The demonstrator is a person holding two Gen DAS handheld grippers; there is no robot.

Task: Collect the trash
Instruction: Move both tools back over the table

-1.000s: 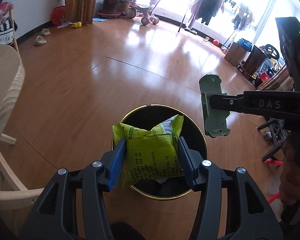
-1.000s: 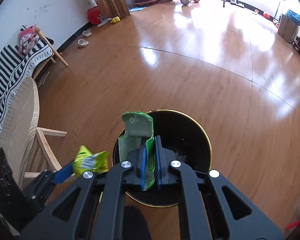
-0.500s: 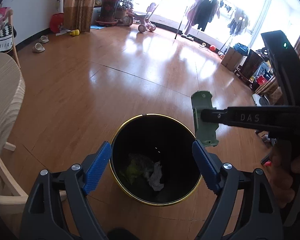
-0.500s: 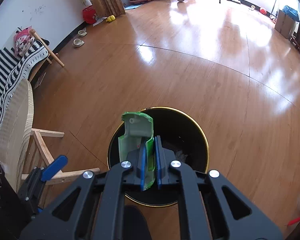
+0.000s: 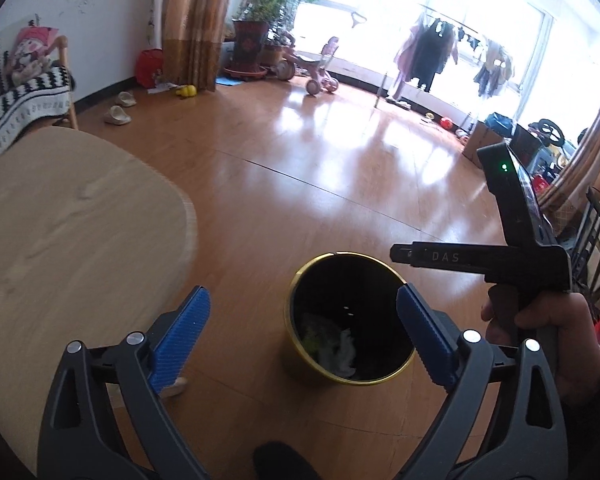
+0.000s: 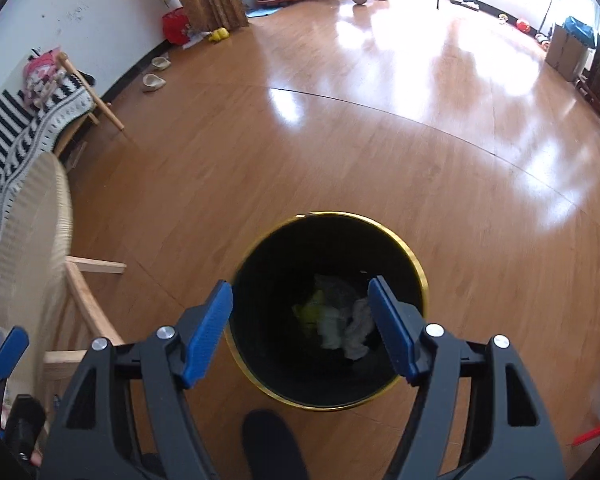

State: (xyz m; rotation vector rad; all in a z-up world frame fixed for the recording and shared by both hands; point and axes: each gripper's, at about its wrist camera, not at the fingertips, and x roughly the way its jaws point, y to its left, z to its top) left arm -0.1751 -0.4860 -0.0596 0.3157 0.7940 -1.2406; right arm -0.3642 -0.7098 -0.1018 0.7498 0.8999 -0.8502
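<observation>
A black bin with a gold rim stands on the wooden floor. Inside lie a yellow-green wrapper and crumpled white paper. My right gripper hangs over the bin's mouth with its jaws opening and nothing between the blue pads. My left gripper is up and to the left of the bin, its jaws opening wide and empty. In the left wrist view a hand holds the right gripper's black body beyond the bin.
A round light-wood table fills the left side beside the bin. A wooden chair and a bench with a striped blanket stand further left. Slippers, a tricycle and a clothes rack are far across the floor.
The left gripper let the yellow-green bag fall into the bin, then rose and swung left over the table. The right gripper opened and the green carton dropped out of it.
</observation>
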